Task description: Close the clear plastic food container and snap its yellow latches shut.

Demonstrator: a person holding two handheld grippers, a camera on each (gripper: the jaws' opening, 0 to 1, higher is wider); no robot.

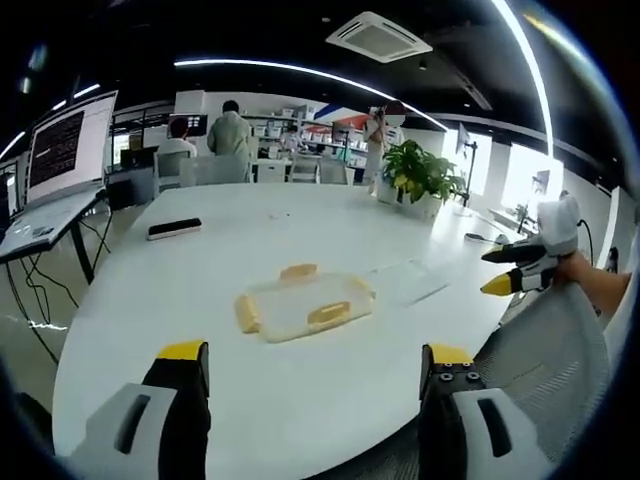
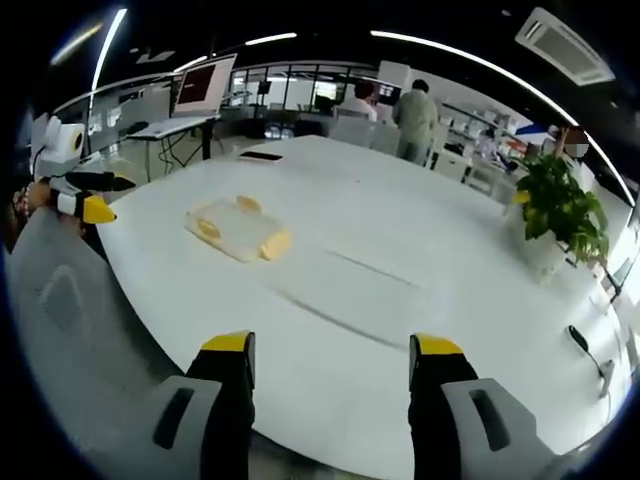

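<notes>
Left gripper (image 1: 315,365): black jaws with yellow tips spread wide, empty, hanging over the near edge of the round white table (image 1: 200,300). Right gripper (image 2: 330,355): likewise wide, holding nothing. Clear plastic food container with yellow latches (image 1: 303,303) lies flat on the table, well apart from both grippers.

The white table (image 1: 300,390) lies bare all around the food container (image 1: 303,305), so a gripper can reach it from the near edge or from either side. A clear lid (image 1: 408,281) lies flat just right of it. A black remote (image 1: 174,228) sits far left, well apart. A potted plant (image 1: 422,176) stands at the far right edge. A mesh chair back (image 1: 545,355) crowds the near right corner.
</notes>
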